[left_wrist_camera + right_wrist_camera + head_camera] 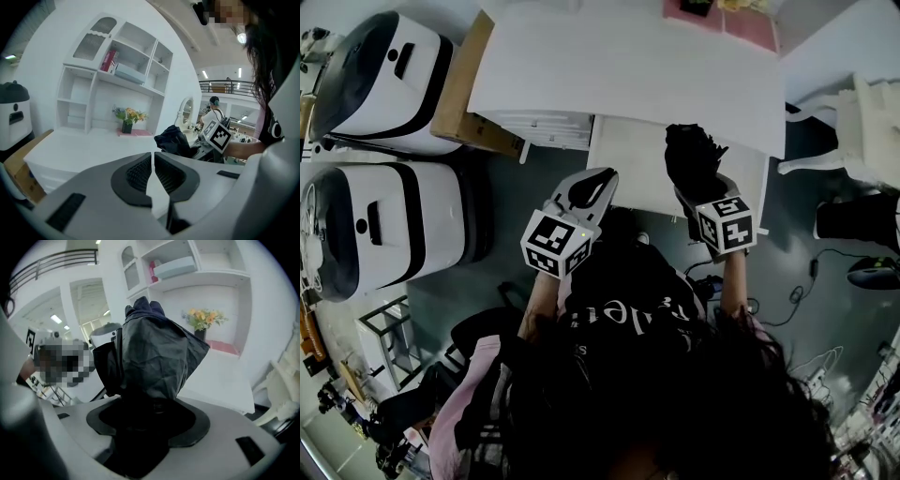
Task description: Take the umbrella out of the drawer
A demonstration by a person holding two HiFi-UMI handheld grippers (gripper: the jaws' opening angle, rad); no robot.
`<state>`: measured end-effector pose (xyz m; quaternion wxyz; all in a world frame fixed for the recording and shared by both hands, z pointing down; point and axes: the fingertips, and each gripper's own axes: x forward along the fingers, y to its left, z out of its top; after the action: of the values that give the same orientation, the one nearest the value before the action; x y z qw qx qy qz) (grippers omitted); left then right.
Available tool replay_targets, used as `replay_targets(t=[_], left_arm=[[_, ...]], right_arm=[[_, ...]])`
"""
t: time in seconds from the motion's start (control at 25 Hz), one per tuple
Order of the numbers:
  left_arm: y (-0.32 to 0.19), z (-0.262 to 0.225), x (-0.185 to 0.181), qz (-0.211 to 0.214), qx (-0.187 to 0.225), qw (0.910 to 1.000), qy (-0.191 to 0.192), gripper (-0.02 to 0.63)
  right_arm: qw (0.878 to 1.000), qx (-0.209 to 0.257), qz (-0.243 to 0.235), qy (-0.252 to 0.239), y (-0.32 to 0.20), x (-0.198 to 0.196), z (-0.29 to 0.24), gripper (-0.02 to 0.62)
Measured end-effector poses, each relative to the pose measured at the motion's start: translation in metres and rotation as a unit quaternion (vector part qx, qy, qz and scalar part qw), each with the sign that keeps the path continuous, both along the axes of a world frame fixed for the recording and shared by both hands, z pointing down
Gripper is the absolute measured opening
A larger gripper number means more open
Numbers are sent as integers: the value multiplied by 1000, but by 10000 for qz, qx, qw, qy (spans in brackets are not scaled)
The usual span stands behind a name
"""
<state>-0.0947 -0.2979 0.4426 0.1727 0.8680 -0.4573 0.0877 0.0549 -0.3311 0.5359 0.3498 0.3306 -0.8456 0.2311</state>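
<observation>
Black folded umbrella (154,357) clamped between jaws of right gripper (149,414), fabric bunched above pads. Held in air over open drawer (628,155), which juts from front edge of white desk (619,66). Left gripper (153,176) off drawer's front left corner, jaws closed to narrow slit, nothing between. Flower pot (127,123) and pink mat (727,21) at desk's back edge.

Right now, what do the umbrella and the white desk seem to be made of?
The umbrella: thin dark synthetic-looking cloth, faint sheen, crumpled into soft folds. The white desk: probably painted or laminated board, smooth matte surface with no visible grain.
</observation>
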Motion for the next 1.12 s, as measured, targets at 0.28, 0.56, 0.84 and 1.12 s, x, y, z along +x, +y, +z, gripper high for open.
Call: replay_targets(t=[0.28, 0.56, 0.84, 1.12], left_arm=[[33, -12, 15, -16, 141, 9998, 130, 29], [74, -27, 33, -50, 337, 9992, 231, 29], [110, -22, 34, -229, 247, 9991, 243, 29], [126, -25, 29, -323, 256, 9989, 218, 29]], right_arm=[[9929, -126, 872, -794, 35, 12, -45, 281], [9866, -111, 966, -1309, 77, 12, -67, 281], [9851, -250, 767, -1520, 113, 2, -69, 281], [9859, -413, 577, -1517, 132, -13, -64, 281]])
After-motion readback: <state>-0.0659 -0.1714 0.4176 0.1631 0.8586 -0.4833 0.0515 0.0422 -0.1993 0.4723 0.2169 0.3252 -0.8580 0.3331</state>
